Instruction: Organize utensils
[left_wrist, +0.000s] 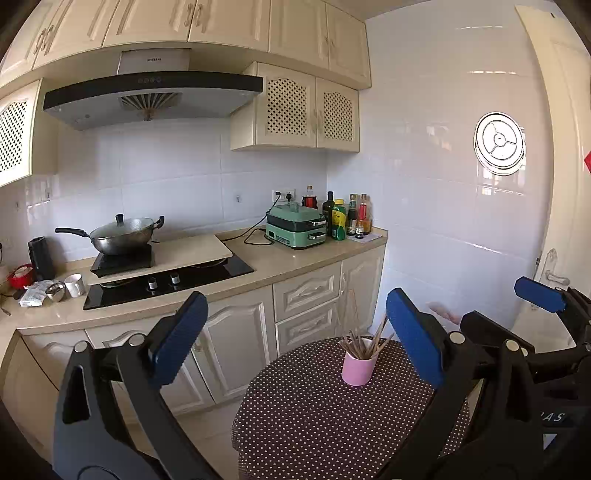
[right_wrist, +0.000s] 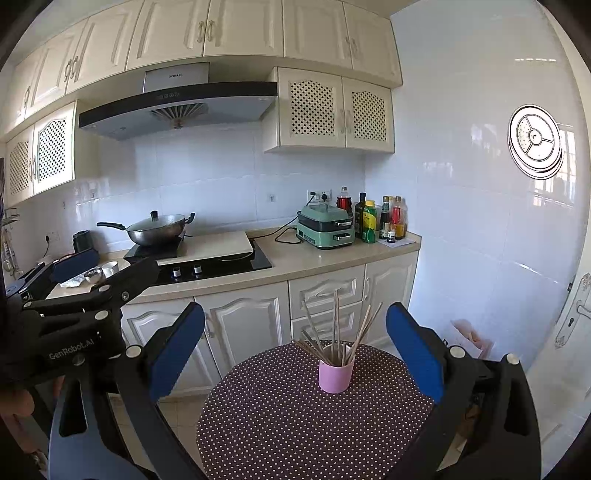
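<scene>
A pink cup (left_wrist: 357, 367) stands on a round table (left_wrist: 303, 413) with a dark polka-dot cloth. Several wooden chopsticks (left_wrist: 364, 341) stand in the cup, fanned out. The cup (right_wrist: 335, 373), the chopsticks (right_wrist: 334, 332) and the table (right_wrist: 280, 417) also show in the right wrist view. My left gripper (left_wrist: 295, 343) is open and empty, held back above the table's near side. My right gripper (right_wrist: 295, 349) is open and empty, also back from the cup. The right gripper shows at the right edge of the left wrist view (left_wrist: 498, 310), and the left gripper at the left of the right wrist view (right_wrist: 99, 271).
A kitchen counter (left_wrist: 280, 258) runs behind the table, with a hob (left_wrist: 166, 284), a wok (left_wrist: 122, 236), a green cooker (left_wrist: 295, 227) and several bottles (left_wrist: 347, 218). White cabinets (left_wrist: 236, 350) stand below. A tiled wall and a door (left_wrist: 565, 221) are at the right.
</scene>
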